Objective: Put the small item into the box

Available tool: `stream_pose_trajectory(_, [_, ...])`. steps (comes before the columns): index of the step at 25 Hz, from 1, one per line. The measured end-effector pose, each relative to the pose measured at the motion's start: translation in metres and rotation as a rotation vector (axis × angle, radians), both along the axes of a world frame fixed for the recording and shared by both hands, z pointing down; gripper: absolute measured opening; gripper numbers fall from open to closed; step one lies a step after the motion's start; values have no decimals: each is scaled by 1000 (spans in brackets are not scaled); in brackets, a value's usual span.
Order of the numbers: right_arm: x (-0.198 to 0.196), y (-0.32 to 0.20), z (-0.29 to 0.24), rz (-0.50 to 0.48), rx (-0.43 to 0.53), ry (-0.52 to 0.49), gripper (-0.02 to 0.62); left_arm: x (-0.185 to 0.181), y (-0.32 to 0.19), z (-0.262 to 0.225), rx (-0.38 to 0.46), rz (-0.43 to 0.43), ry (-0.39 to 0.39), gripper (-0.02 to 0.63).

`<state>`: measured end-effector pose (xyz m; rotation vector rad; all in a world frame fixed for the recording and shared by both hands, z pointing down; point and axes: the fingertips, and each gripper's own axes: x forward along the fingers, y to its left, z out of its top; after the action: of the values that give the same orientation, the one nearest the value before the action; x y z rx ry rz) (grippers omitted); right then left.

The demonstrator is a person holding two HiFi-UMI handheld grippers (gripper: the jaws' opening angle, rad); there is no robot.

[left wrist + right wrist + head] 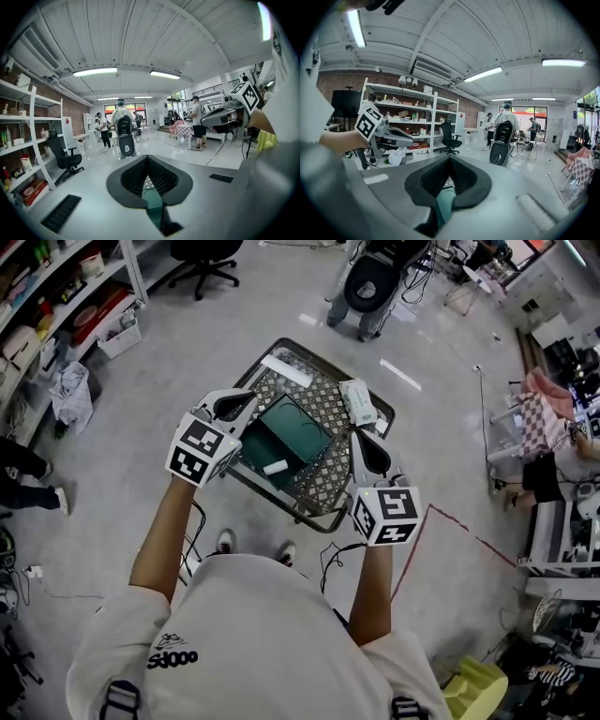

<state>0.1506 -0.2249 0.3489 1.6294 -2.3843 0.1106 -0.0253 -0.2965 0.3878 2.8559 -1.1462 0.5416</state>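
Note:
A dark green box (292,427) lies on a small table (323,486) with a patterned cloth. At the box's near edge rests a small white item (276,466). My left gripper (234,406) hovers just over the table's left edge, jaws shut and empty. My right gripper (372,454) hangs over the table's right side, also shut with nothing held. In the left gripper view the black pads (136,176) meet at the left gripper (147,159), with green showing below. The right gripper (449,160) shows the same, and the left gripper (389,133) appears at its left.
A long white piece (286,369) lies at the table's far edge and a white packet (358,401) at its far right corner. Shelves (56,296) stand at the left, an office chair (206,259) beyond. A person (370,282) stands past the table. Red tape (459,526) marks the floor.

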Motion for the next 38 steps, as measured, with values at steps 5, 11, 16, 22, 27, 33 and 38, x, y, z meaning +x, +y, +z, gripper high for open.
stream_pose_trajectory(5, [-5,7,-26,-24,74,19,11,1,10,-32,69,10,31,6])
stream_pose_trajectory(11, [-9,16,-53,-45,139,41,11,2,23,-56,113,21,61,6])
stream_pose_trajectory(16, [-11,19,-60,-55,151,41,11,9,36,-71,165,52,42,6])
stream_pose_trajectory(22, [-19,19,-54,-77,131,61,9,11,40,-82,193,61,40,6])
stream_pose_trajectory(27, [-23,16,-52,-89,120,44,9,11,39,-80,189,63,39,6])
stream_pose_trajectory(33, [-23,14,-46,-89,108,56,9,10,38,-74,177,60,39,6])
stream_pose_trajectory(38, [-22,13,-45,-95,104,51,9,11,36,-75,175,60,40,6])
